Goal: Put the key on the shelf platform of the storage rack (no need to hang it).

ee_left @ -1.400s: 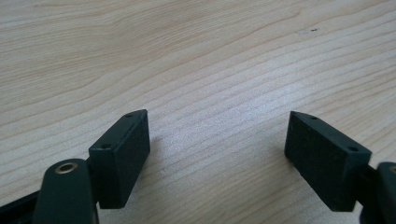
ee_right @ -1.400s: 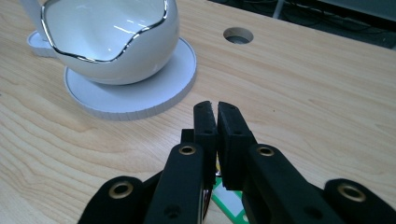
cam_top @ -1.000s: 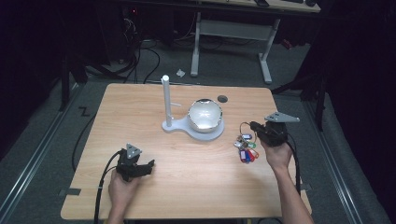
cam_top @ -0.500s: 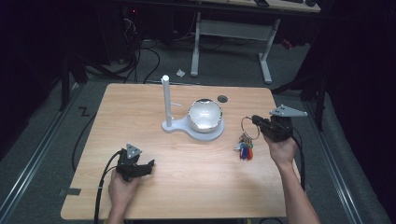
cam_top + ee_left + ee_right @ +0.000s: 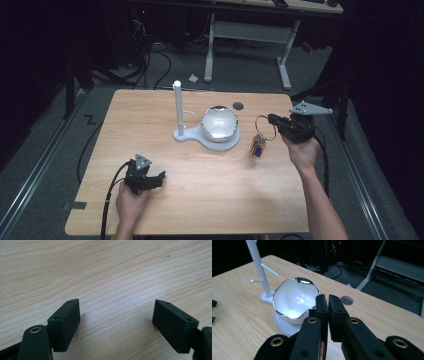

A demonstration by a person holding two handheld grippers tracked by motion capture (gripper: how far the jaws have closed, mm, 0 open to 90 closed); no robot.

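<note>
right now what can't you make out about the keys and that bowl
- Keyring: high view, too small to count the keys below it.
- Grip: right gripper view, the right tool covers the ring; a sliver shows.
- Bowl: glare hides its inside.
- Stand: top cut off by the frame edge.

Stand [image 5: 177, 107] and bowl [image 5: 219, 123] block mid-table (front stays free).

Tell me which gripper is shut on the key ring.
The right gripper, raised beside the white bowl, clamps the key ring; the left gripper rests open near the table.
</note>
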